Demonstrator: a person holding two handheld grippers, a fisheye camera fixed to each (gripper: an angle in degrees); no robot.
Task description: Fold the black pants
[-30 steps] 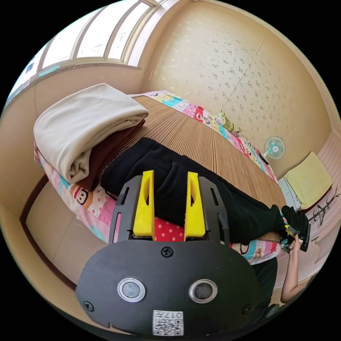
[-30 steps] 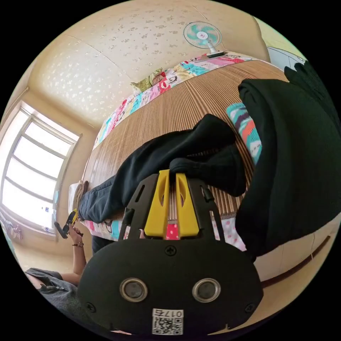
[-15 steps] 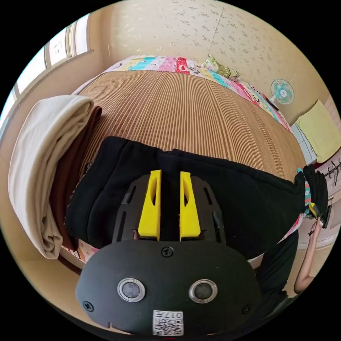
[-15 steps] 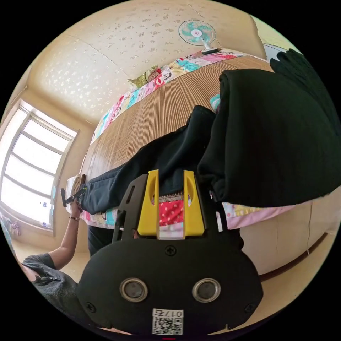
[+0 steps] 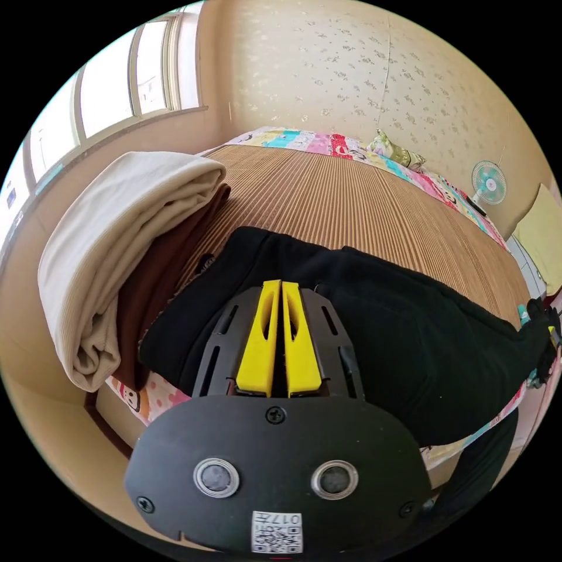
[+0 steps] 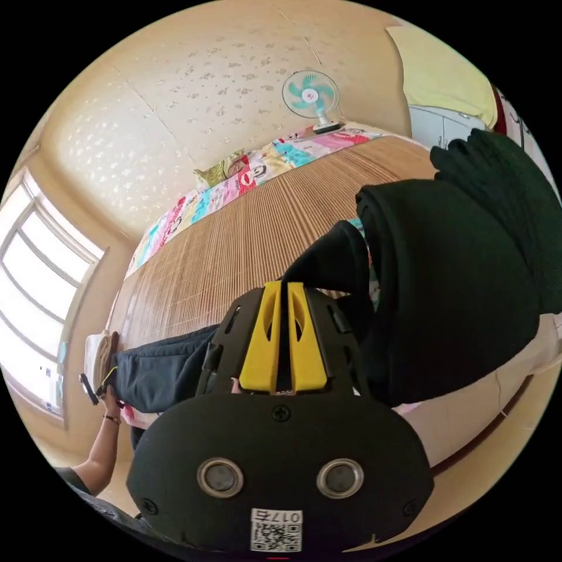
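Note:
The black pants (image 5: 410,328) lie stretched along the near edge of a bed covered with a bamboo mat (image 5: 351,205). My left gripper (image 5: 281,288) is shut on the waist end, with black cloth pinched between its yellow jaws. In the right gripper view, my right gripper (image 6: 282,288) is shut on the leg end (image 6: 333,263), which rises off the mat (image 6: 234,246). The rest of the pants (image 6: 164,369) run away toward the left gripper (image 6: 93,389), held in a hand (image 6: 108,398). The right gripper (image 5: 550,339) shows small at the far end of the pants.
A folded beige blanket (image 5: 117,234) on a brown one (image 5: 158,281) lies beside the waist end. A heap of black clothes (image 6: 456,281) sits close by the leg end. A fan (image 6: 310,96) and a small pillow (image 5: 395,153) stand at the bed's far side.
The left jaws, open a second ago, have shut on the waist. The right jaws opened half a second ago and have shut again on the leg end, now lifted.

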